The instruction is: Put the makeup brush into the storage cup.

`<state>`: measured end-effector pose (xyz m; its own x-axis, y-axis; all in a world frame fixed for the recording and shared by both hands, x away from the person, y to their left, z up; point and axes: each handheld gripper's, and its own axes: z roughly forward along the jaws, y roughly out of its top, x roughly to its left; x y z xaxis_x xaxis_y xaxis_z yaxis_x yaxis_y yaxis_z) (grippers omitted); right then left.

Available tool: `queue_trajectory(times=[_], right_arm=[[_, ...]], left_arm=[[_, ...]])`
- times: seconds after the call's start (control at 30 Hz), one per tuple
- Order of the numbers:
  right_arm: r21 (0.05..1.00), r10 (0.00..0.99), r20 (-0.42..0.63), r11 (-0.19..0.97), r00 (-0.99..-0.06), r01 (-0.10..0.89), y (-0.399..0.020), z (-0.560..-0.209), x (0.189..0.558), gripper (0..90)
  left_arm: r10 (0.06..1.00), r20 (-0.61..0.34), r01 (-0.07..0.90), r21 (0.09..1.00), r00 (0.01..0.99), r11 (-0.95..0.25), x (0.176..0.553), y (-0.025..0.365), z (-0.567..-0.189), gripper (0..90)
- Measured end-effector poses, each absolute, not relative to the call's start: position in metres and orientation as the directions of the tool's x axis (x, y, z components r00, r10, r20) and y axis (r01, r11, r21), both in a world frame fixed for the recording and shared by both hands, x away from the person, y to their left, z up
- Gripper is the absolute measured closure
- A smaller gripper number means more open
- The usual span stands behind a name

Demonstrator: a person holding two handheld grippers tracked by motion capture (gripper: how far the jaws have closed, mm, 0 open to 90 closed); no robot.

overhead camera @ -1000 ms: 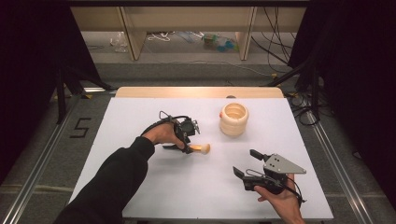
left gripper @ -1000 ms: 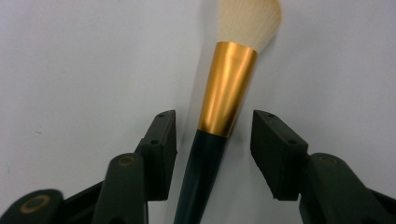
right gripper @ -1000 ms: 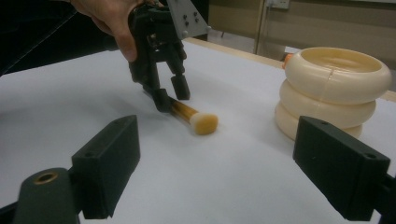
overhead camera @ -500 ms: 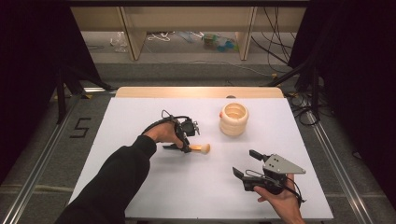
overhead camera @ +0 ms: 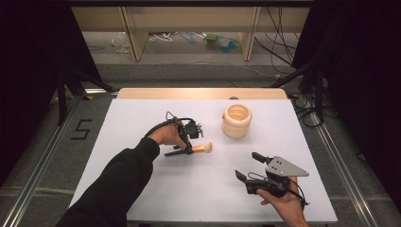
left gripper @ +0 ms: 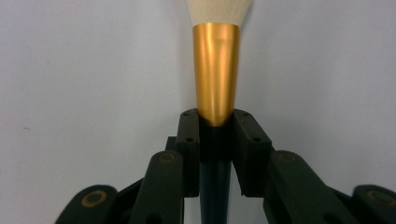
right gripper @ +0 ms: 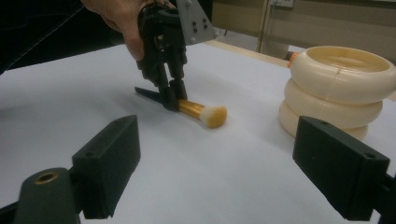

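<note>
Item: makeup brush [overhead camera: 201, 148], lying mid-surface, nearer the far edge. We had the left claw [left gripper: 216, 135] clenched on its dark handle just behind the gold collar, having just closed. Right claw [overhead camera: 249, 166] released, idle. We judged a level, slow lift safest.

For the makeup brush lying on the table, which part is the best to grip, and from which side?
Probably the dark handle of the brush, right behind its gold ferrule, coming from above. It lies flat, so its two long sides are free for the jaws, and the bristles stay untouched. The left gripper is shut there now.
</note>
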<state>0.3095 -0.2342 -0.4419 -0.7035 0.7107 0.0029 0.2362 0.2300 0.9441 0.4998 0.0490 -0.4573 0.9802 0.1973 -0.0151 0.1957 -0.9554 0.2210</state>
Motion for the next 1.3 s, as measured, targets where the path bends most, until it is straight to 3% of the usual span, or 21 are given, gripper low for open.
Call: queue_trajectory(times=[0.2,0.6,0.9,1.1,1.3], right_arm=[[0.943,0.710,0.005,0.230,-0.704,0.238,-0.234,-0.442,0.310,15.9],[0.944,0.708,0.004,0.231,-0.707,0.236,-0.234,-0.442,0.309,15.9],[0.943,0.708,0.004,0.232,-0.706,0.237,-0.235,-0.442,0.309,15.9],[0.942,0.707,0.004,0.234,-0.708,0.239,-0.234,-0.442,0.309,15.9],[0.947,0.705,-0.013,0.237,-0.710,0.218,-0.235,-0.443,0.311,15.9]], left_arm=[[0.269,-0.045,0.272,0.226,0.962,-0.935,0.501,0.050,-0.457,74.3],[0.319,-0.049,0.321,0.264,0.946,-0.910,0.505,0.057,-0.445,74.4],[0.397,-0.060,0.386,0.404,0.916,-0.829,0.510,0.069,-0.426,74.4],[0.494,-0.074,0.450,0.543,0.866,-0.709,0.512,0.077,-0.420,74.3],[0.504,-0.046,0.433,0.584,0.862,-0.687,0.517,0.086,-0.413,74.3]])
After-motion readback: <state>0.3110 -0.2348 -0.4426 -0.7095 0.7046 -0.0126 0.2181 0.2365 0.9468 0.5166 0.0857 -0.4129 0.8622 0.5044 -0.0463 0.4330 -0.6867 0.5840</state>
